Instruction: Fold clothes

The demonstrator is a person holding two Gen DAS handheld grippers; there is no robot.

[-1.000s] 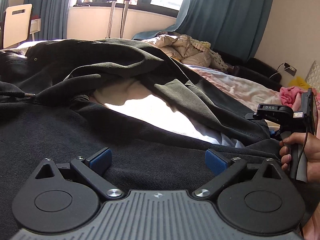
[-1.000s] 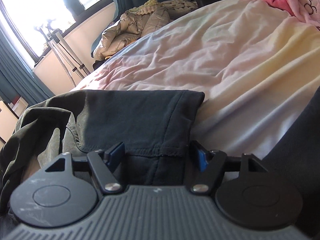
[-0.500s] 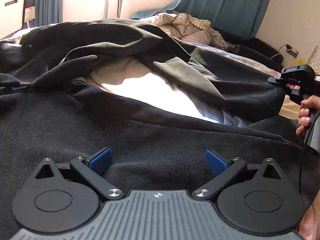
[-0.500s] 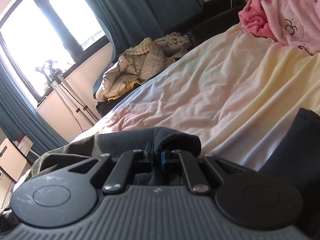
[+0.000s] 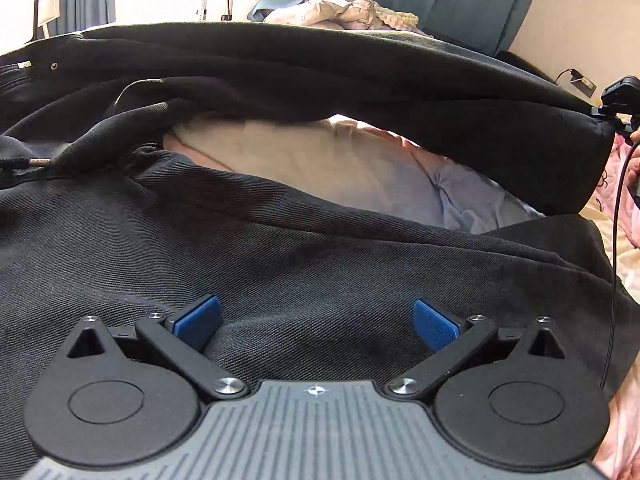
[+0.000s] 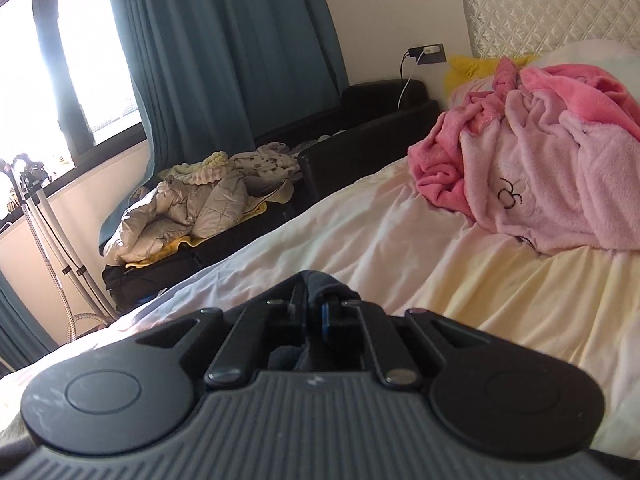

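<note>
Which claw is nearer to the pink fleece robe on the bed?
Right. The right claw, shut on the dark trousers' leg end, faces the pink fleece robe across bare sheet; the left claw hovers open over trousers farther off.

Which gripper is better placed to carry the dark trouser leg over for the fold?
Right: the right gripper is shut on the trouser leg, lifted off the bed; the left gripper is open.

1. The right claw [image 6: 316, 314] is closed, its jaws pinching a fold of dark cloth [image 6: 320, 282].
2. Beyond it lies the bed [image 6: 360, 240] with a pale sheet.
3. A pink fleece garment [image 6: 532, 168] is heaped at the far right.
4. A beige quilted jacket [image 6: 188, 208] lies far left, below teal curtains [image 6: 224, 52].
</note>
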